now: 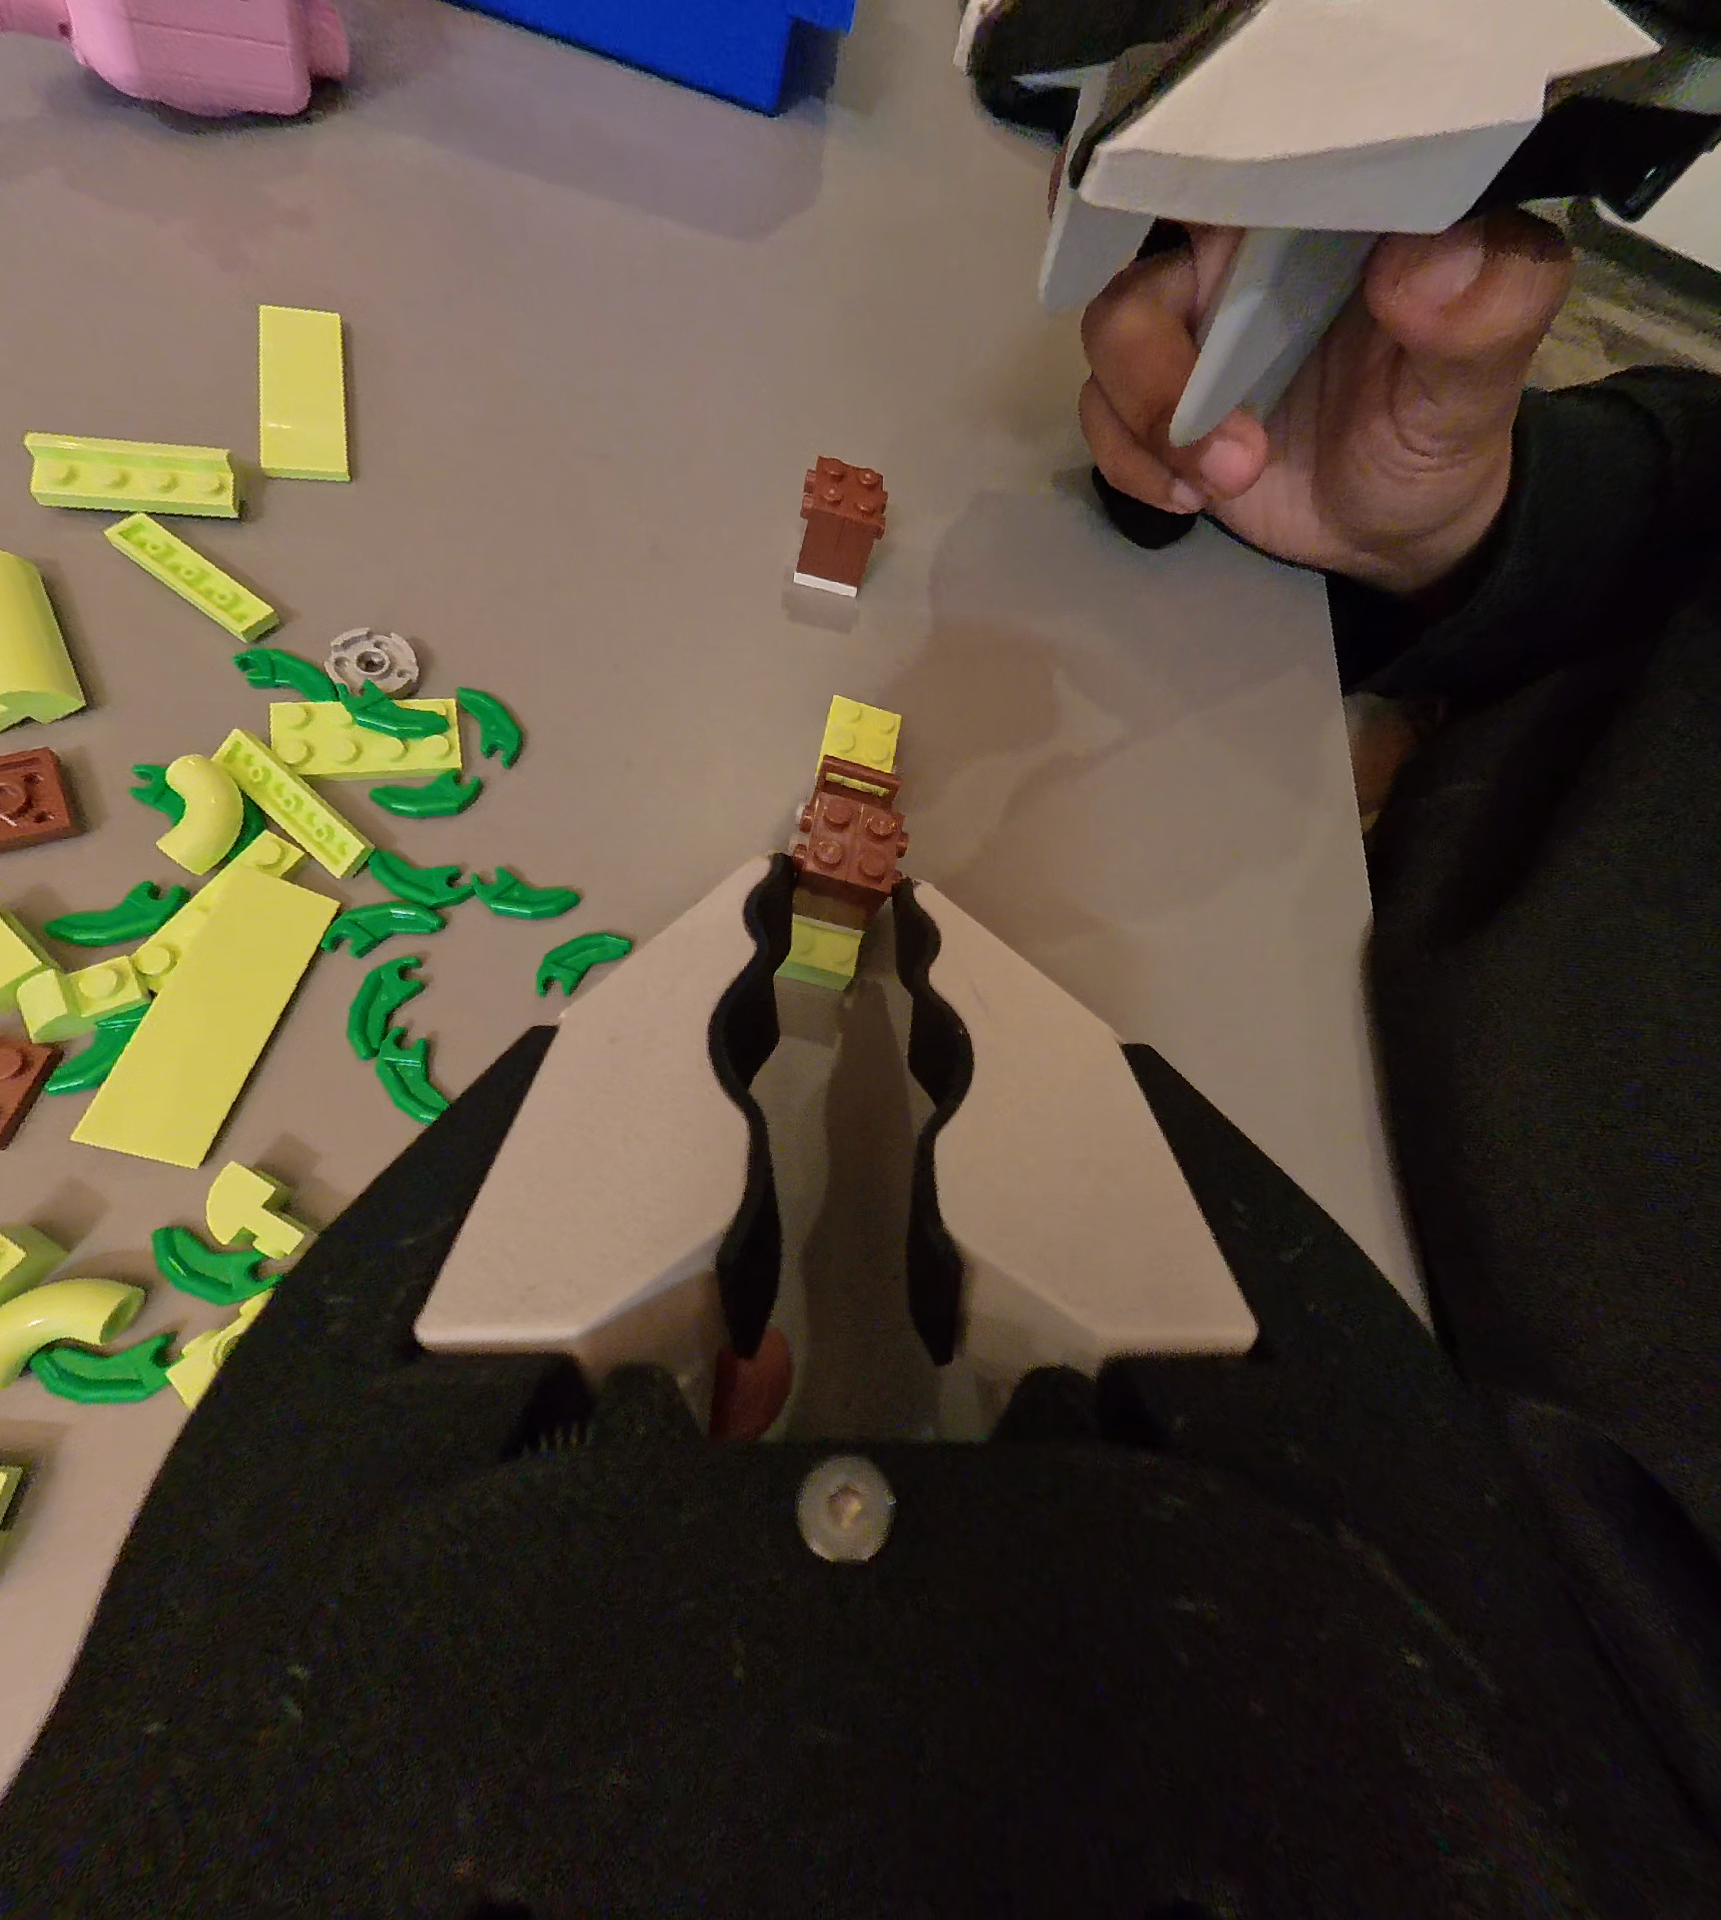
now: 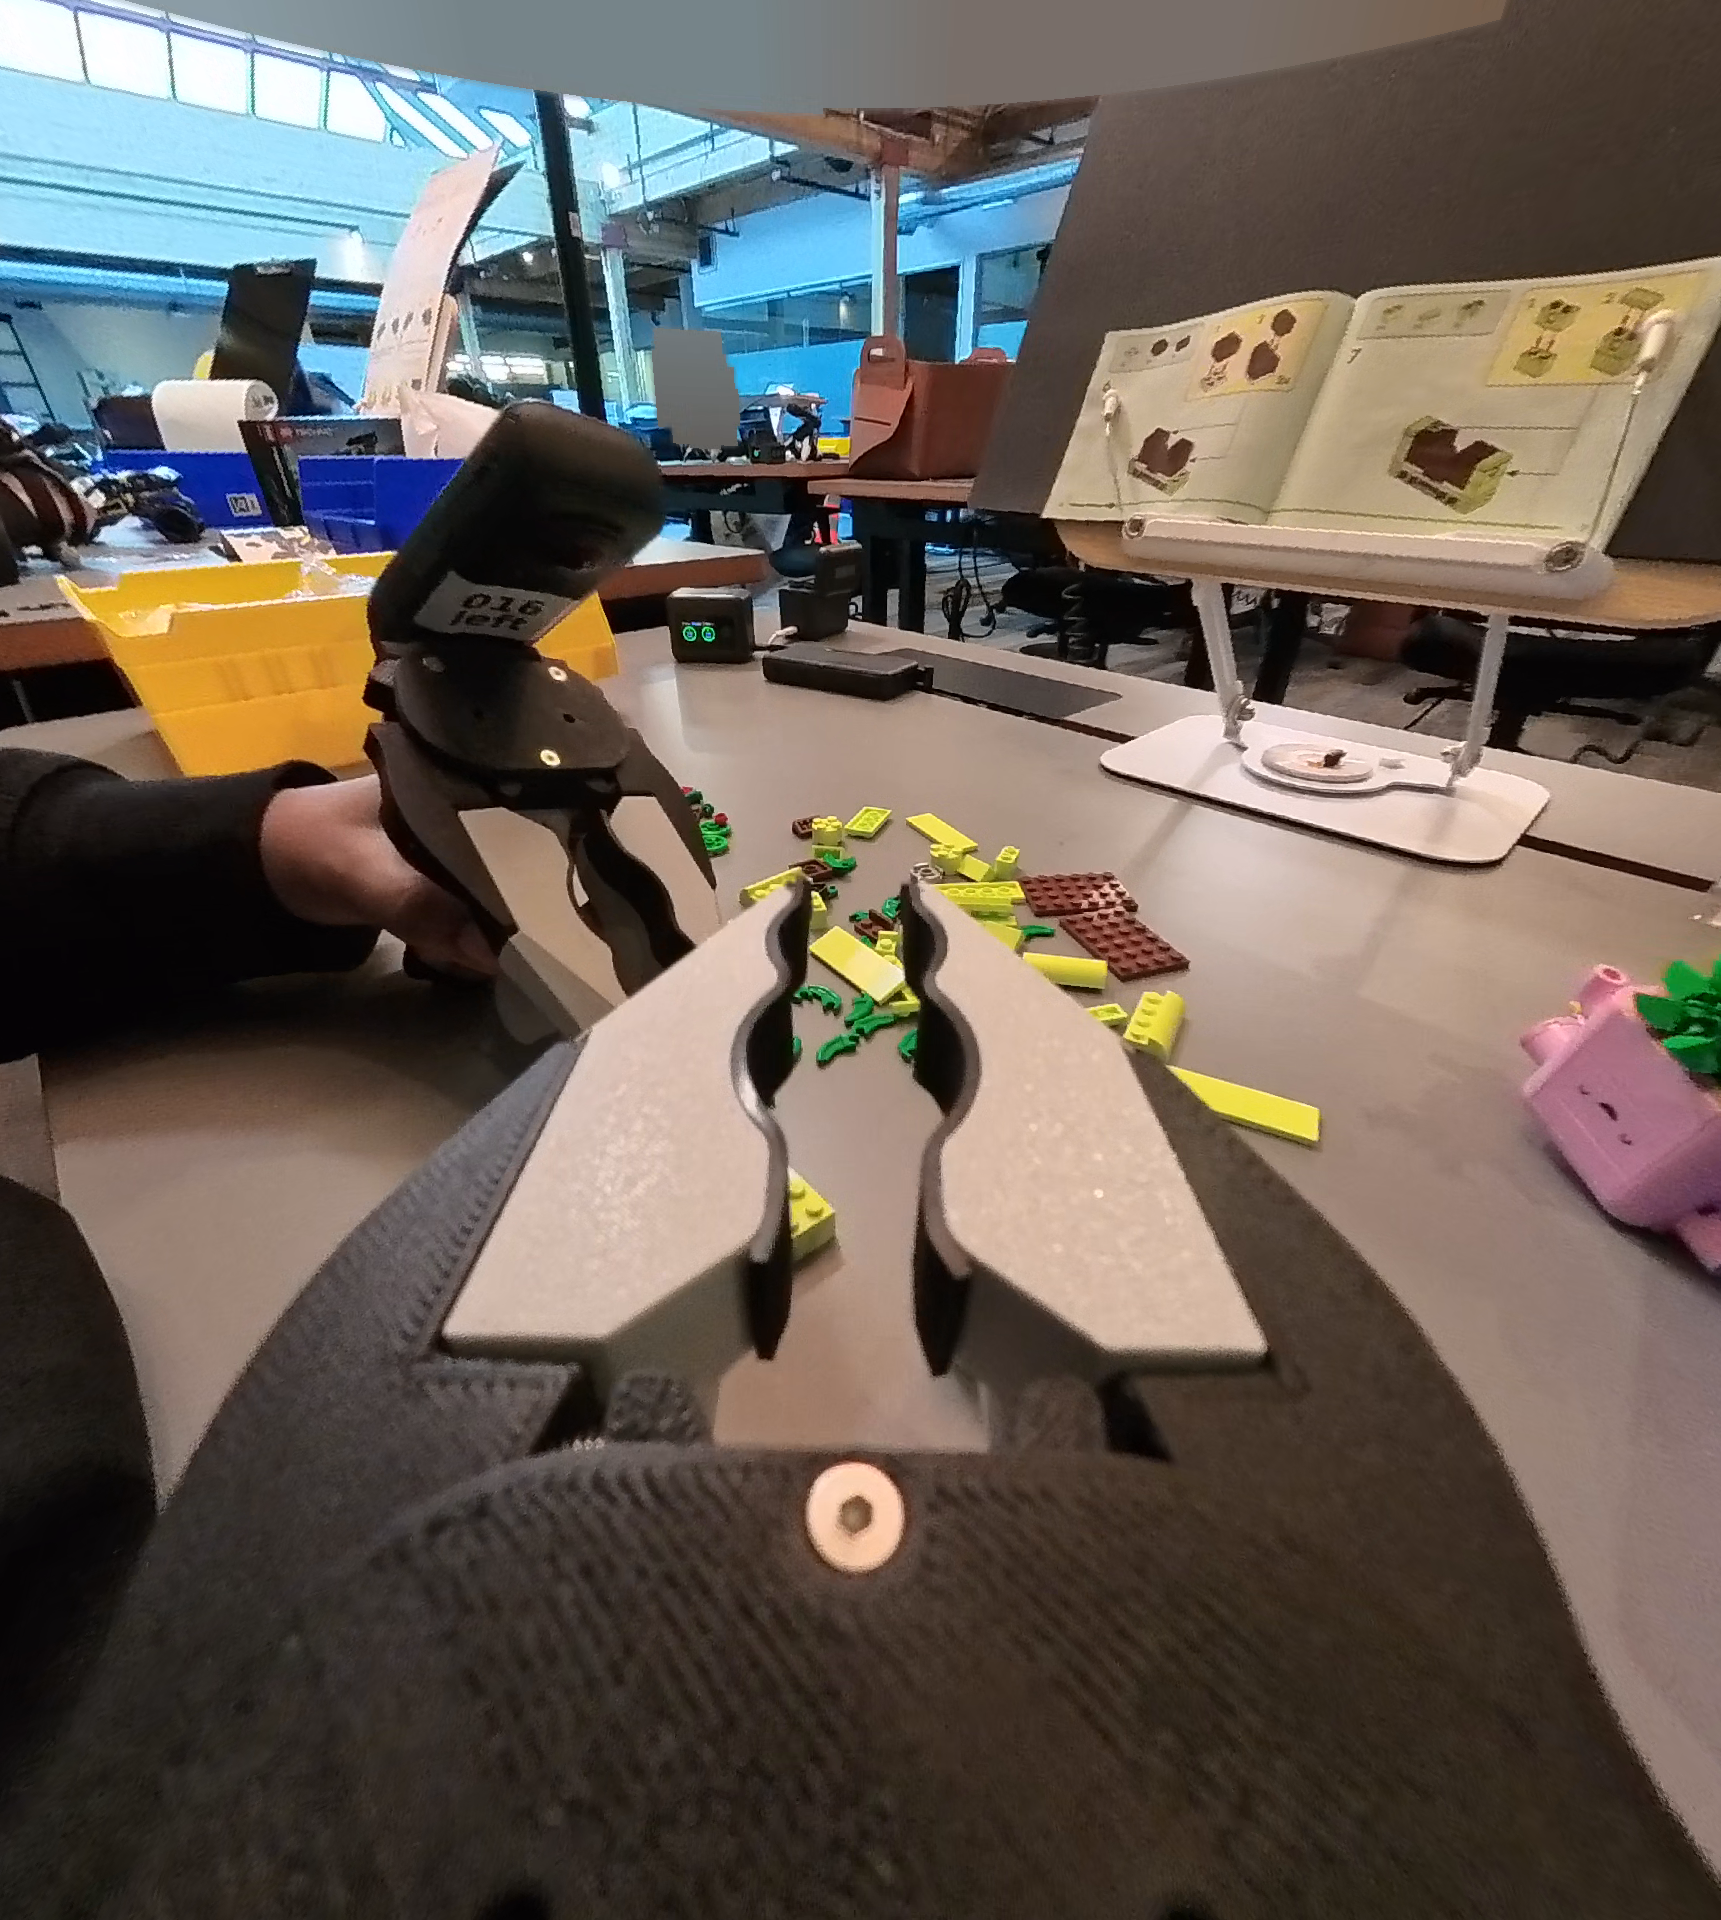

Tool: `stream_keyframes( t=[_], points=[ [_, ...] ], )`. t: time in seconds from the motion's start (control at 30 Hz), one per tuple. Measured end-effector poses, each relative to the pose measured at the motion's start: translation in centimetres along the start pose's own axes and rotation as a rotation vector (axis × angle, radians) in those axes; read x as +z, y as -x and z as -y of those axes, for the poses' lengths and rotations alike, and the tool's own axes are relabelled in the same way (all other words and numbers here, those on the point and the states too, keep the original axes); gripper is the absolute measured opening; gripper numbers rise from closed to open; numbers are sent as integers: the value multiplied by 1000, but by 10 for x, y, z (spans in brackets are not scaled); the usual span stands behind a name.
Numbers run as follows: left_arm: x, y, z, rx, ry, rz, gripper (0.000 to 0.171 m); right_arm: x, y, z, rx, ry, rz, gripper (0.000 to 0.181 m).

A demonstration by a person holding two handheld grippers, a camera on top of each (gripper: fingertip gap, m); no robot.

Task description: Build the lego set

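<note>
Here, left gripper (image 1: 843,899) pinching studded brown-and-lime brick stack (image 1: 851,844), right gripper (image 2: 854,906) wavy-edged, spread, empty.

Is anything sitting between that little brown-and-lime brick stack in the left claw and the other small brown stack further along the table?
Nothing visible: bare grey table separates the held brown-and-lime stack from the small brown stack.

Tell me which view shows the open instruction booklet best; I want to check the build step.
The right wrist view: the instruction booklet stands open on its white stand, both pages facing the camera. The left wrist view does not show it at all.
</note>
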State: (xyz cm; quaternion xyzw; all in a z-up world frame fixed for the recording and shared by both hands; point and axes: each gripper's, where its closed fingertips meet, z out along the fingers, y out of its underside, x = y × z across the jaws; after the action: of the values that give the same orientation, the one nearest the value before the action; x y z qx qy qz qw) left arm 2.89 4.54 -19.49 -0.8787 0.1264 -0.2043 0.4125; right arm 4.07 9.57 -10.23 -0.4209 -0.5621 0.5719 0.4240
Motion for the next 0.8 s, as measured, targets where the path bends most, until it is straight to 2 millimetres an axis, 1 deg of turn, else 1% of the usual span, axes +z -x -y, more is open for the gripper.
stream_keyframes(
  t=[0.43, 0.53, 0.7, 0.8],
  points=[
    [1, 1, -2, -8, 16, 15, 17, 2, 3, -2, -28, 14, -2, 14],
    [3, 0, -6, -4, 45, 16, 25, 2, 3, -2, -27, 12, -3, 14],
    [-1, 2, -4, -6, 18, 34, 31, 1, 3, -2, -27, 11, -3, 14],
    [-7, 3, 2, 2, -5, 60, 35, 2, 3, -2, -27, 13, -3, 14]
  ],
)
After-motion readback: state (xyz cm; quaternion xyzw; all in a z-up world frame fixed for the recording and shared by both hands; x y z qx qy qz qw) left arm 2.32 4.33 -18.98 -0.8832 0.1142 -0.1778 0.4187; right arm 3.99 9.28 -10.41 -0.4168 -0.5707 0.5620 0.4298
